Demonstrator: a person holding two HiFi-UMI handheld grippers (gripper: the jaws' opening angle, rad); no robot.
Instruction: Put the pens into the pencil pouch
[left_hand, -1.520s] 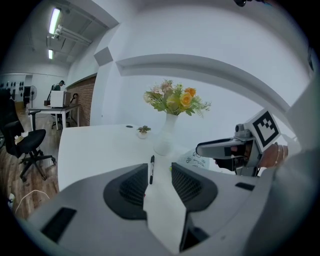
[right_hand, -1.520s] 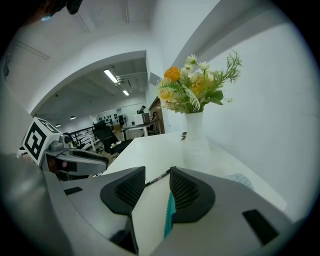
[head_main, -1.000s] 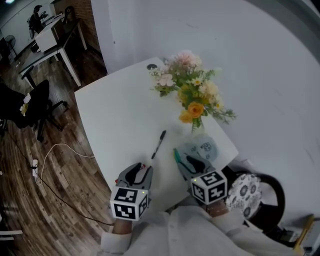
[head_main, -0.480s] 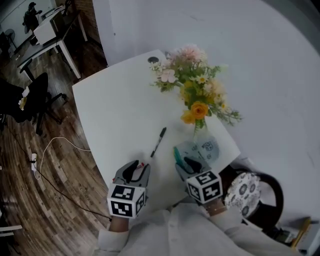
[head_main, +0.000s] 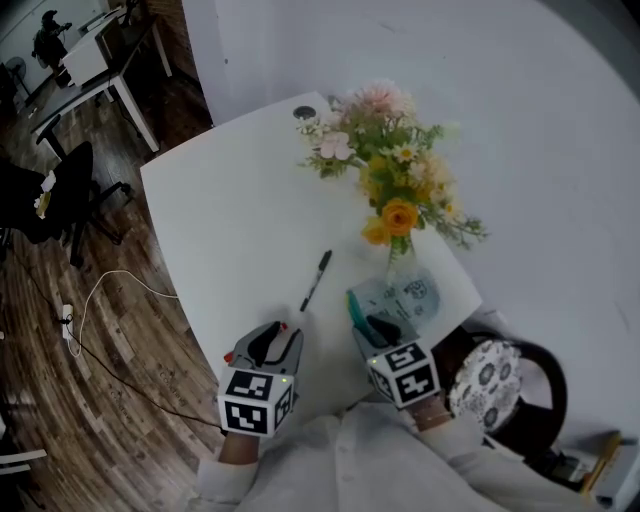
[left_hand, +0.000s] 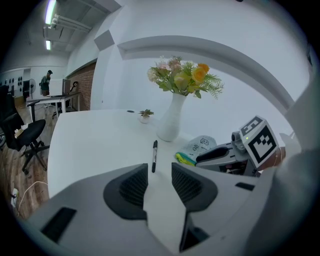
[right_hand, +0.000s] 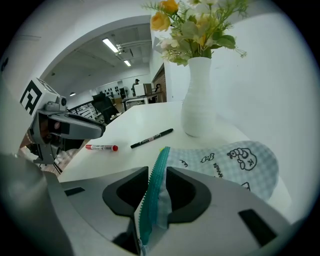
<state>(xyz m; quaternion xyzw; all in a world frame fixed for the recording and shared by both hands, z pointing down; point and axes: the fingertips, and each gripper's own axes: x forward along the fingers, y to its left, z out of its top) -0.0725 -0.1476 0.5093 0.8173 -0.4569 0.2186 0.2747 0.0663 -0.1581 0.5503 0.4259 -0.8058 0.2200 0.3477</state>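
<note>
A pale checked pencil pouch (right_hand: 230, 160) with a teal zipper lies on the white table (head_main: 230, 230) in front of the vase. My right gripper (right_hand: 157, 175) has the pouch's teal zipper edge between its pads; its jaws have just been closing and now pinch that edge. In the head view the right gripper (head_main: 365, 318) sits at the near end of the pouch (head_main: 410, 293). A black pen (right_hand: 152, 138) lies loose on the table, beyond my left gripper (left_hand: 160, 172), which is open with nothing in it. A red pen (right_hand: 101, 147) lies under the left gripper's nose.
A white vase (right_hand: 199, 95) of flowers (head_main: 395, 180) stands just behind the pouch. A small potted plant (left_hand: 145, 115) sits at the table's far corner. A chair with a patterned cushion (head_main: 490, 385) is at the right, and the table's left edge (head_main: 165, 260) drops to wood floor.
My right gripper has sunk a little onto the pouch's near edge. The left gripper and both pens stay where they were.
</note>
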